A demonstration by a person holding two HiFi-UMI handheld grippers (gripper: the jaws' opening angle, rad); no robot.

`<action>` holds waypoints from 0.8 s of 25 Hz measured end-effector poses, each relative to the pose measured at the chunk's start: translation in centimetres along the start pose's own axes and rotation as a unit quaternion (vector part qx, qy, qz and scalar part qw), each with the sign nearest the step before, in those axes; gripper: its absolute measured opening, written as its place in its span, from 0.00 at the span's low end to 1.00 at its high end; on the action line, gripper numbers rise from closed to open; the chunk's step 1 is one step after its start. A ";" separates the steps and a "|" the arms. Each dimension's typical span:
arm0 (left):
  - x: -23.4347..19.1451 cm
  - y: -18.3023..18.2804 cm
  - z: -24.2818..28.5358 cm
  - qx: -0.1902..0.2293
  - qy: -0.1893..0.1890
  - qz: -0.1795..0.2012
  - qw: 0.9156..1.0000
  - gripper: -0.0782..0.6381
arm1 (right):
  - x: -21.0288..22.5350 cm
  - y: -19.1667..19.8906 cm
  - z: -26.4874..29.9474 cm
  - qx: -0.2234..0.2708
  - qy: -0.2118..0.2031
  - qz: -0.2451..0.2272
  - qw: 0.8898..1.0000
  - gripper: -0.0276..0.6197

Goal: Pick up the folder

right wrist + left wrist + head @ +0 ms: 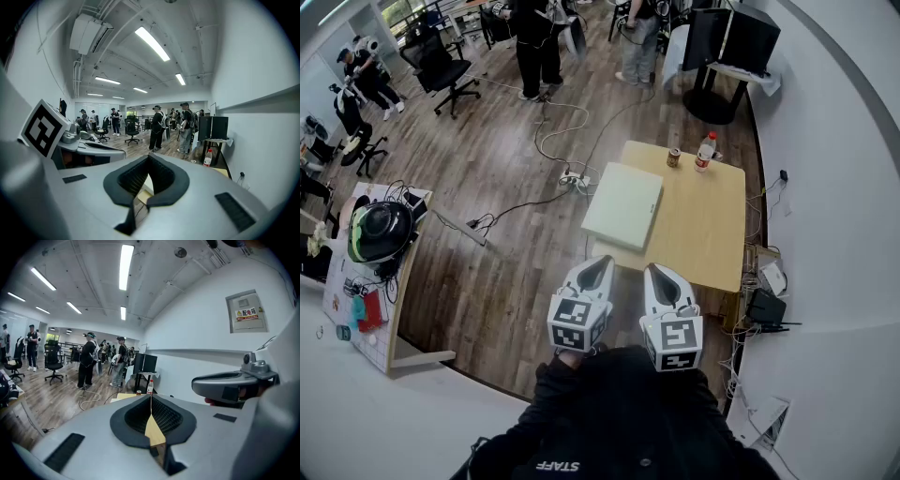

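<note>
A pale green folder (623, 204) lies flat on the left part of a wooden table (703, 230), its left edge at the table's edge. Both grippers hover side by side short of the table's near edge, pointing at it and slightly down. My left gripper (602, 261) is shut and empty; in the left gripper view (150, 397) its pads meet in a thin line. My right gripper (654, 268) also has its tips together (149, 157) and holds nothing. Neither touches the folder.
A can (673, 157) and a plastic bottle (705, 150) stand at the table's far edge. Cables and a power strip (572, 178) lie on the wood floor left of the table. A side table (394, 309) carries a helmet (380, 230). A white wall runs along the right, and several people stand at the back.
</note>
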State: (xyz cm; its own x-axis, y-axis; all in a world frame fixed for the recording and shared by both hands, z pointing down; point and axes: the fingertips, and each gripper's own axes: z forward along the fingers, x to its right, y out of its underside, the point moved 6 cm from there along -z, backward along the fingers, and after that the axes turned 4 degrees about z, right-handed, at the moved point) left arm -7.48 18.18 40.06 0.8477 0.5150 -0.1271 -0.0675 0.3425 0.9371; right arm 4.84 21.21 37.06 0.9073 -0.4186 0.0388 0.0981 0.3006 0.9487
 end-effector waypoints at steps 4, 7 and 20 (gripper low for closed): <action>-0.1 0.7 -0.9 -0.002 -0.002 -0.004 1.000 0.16 | 0.2 -0.8 -0.6 0.011 0.012 0.015 1.000 0.08; -0.4 1.0 -1.6 -0.002 -0.004 -0.008 1.000 0.16 | 0.0 -0.4 -0.8 0.015 0.014 0.023 1.000 0.08; -2.3 3.2 -3.6 -0.013 -0.001 -0.026 1.000 0.16 | -4.3 1.7 0.1 -0.024 -0.033 0.008 0.999 0.08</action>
State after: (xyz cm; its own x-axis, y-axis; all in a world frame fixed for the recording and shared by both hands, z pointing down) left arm -11.51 20.91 42.23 0.8513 0.4946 -0.1750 -0.0367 0.3889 0.9206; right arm 1.01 23.44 38.53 0.8805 -0.4679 0.0762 0.1042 0.3477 0.9318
